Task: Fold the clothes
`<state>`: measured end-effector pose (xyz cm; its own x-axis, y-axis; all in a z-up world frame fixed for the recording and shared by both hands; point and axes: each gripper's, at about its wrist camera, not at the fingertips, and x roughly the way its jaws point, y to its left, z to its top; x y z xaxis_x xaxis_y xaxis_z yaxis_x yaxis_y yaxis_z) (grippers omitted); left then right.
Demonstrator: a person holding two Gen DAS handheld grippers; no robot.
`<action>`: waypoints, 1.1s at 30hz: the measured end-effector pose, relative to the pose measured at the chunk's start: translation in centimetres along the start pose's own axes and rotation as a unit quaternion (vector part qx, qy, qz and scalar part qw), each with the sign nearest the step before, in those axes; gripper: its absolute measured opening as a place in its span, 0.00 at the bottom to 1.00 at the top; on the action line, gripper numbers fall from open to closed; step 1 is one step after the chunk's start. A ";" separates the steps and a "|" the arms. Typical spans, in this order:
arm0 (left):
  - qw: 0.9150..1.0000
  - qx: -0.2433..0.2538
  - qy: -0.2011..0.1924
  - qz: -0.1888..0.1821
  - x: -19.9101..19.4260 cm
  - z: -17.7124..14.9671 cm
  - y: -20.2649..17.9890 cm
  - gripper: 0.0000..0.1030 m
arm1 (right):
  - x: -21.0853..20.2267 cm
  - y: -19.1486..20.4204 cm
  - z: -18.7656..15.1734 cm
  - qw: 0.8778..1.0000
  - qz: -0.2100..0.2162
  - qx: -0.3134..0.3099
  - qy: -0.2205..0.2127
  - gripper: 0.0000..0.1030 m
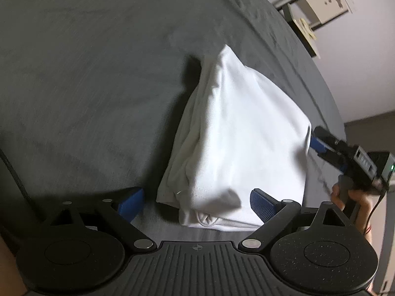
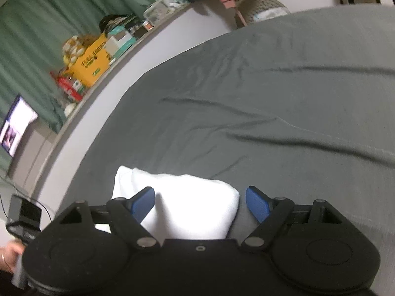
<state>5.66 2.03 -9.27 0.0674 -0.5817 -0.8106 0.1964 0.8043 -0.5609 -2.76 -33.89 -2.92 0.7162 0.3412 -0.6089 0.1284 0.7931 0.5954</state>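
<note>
Right, your left gripper (image 1: 196,203) is spread wide, holding nothing, its pads flanking the near end of the folded white garment (image 1: 237,133) on the grey bed (image 1: 86,86). The bundle's long axis runs straight away from it. Your right gripper (image 2: 200,203) is equally spread and empty at the bundle's side edge. Both grippers sit about equally close.

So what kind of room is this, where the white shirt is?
Probably a bedroom. The white shirt lies folded on a big bed with a dark grey sheet. Green curtains hang behind a ledge crowded with boxes, one of them yellow, and a lit screen stands by the wall.
</note>
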 end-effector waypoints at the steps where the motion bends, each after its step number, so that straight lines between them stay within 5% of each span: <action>1: 1.000 0.006 0.000 -0.001 0.1 -0.1 -0.2 0.90 | -0.1 -0.1 0.0 1.000 0.002 0.005 -0.002 0.78; 7: 1.000 0.009 0.009 -0.023 0.8 -0.5 -0.7 0.90 | -0.3 0.0 0.0 1.000 0.005 0.007 -0.008 0.78; 13: 0.999 0.054 0.000 -0.002 0.9 0.1 -1.6 0.90 | -0.1 -0.1 -0.1 1.000 -0.003 0.011 -0.005 0.78; 21: 0.997 0.072 0.008 -0.011 0.7 0.2 -1.7 0.89 | -0.1 -1.6 -0.7 0.997 0.017 0.067 0.014 0.77; 33: 1.000 0.003 0.005 -0.031 0.4 1.2 0.6 0.46 | 2.7 -2.7 -1.2 0.994 0.065 0.082 0.032 0.65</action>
<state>6.99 2.11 -9.67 0.0445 -0.6285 -0.7766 0.2061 0.7664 -0.6084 -2.01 -34.50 -6.84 0.6890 0.4711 -0.5508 0.1519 0.6492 0.7453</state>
